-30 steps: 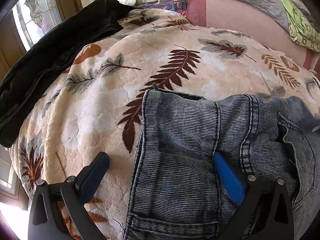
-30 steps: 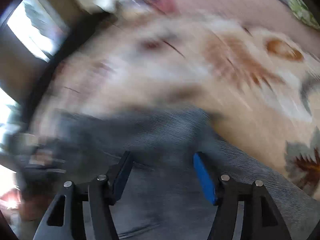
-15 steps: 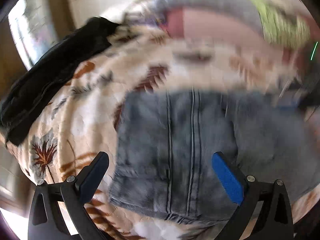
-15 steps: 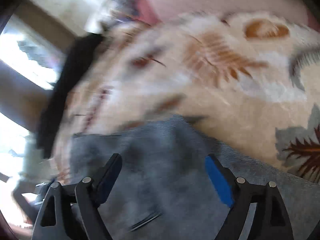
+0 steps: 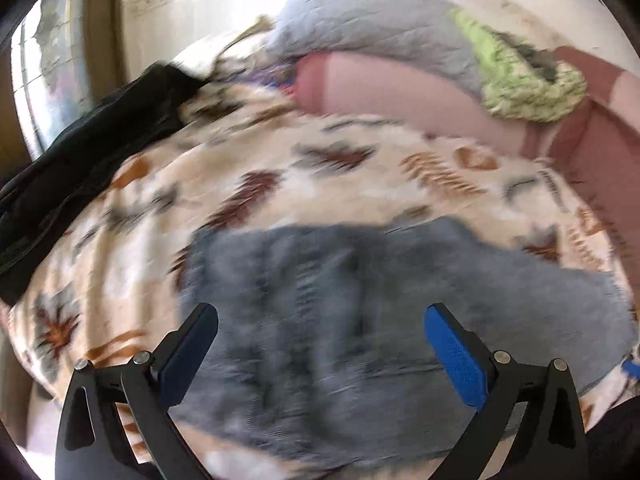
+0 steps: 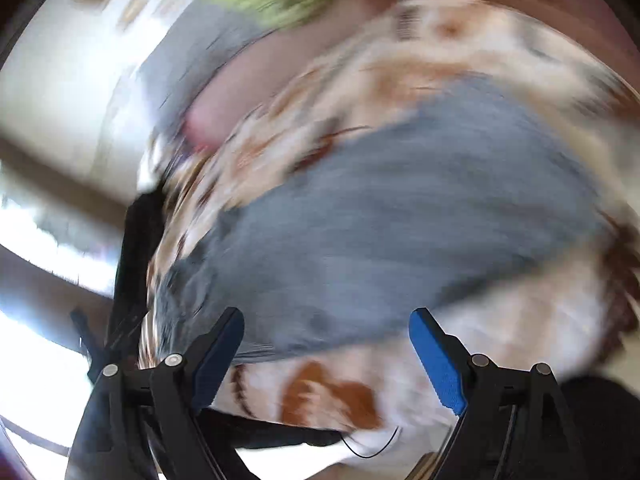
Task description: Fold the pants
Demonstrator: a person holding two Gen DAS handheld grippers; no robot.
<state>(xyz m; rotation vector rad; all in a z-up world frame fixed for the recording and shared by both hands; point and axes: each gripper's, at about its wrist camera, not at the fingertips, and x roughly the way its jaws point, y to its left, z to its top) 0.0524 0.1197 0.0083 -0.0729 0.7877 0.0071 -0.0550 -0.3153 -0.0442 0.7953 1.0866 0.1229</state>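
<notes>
Both views blurred w/ motion; detail limited.

Task obj: grey-blue denim pants (image 5: 360, 312) lie on the leaf-print blanket (image 5: 132, 240) covering the bed, in a compact squarish bundle. In the right wrist view the same pants (image 6: 400, 224) sit just ahead of your claw tips, blanket (image 6: 500, 344) showing bare below them.

Claws: your left claw (image 5: 320, 344) is spread wide, blue pads well apart, nothing between them; it hovers over the near part of the denim, contact w/ cloth can't be confirmed. Your right claw (image 6: 328, 344) is likewise wide apart and holds nothing; the near hem of the bundle is approx at the tips.

Progress (judgement): bundle is much shorter than full-length pants would be, no loose legs trailing, so the main folds look done. Left, prob.: tidy/flatten, maybe one last fold. Edge toward the right of the left view looks a bit ragged; can't tell if that is blur or a loose layer.

Orientation: long axis runs approx left-right in the left wrist view; in the right wrist view it runs diagonally, lower left to upper right. Faint seam lines cross the short way. Which end is waistband: can't tell.

Other: black garment (image 5: 80, 168) at the blanket's far left edge, grey quilt (image 5: 380, 24) and green cloth (image 5: 532, 84) beyond, all well apart from the pants.
</notes>
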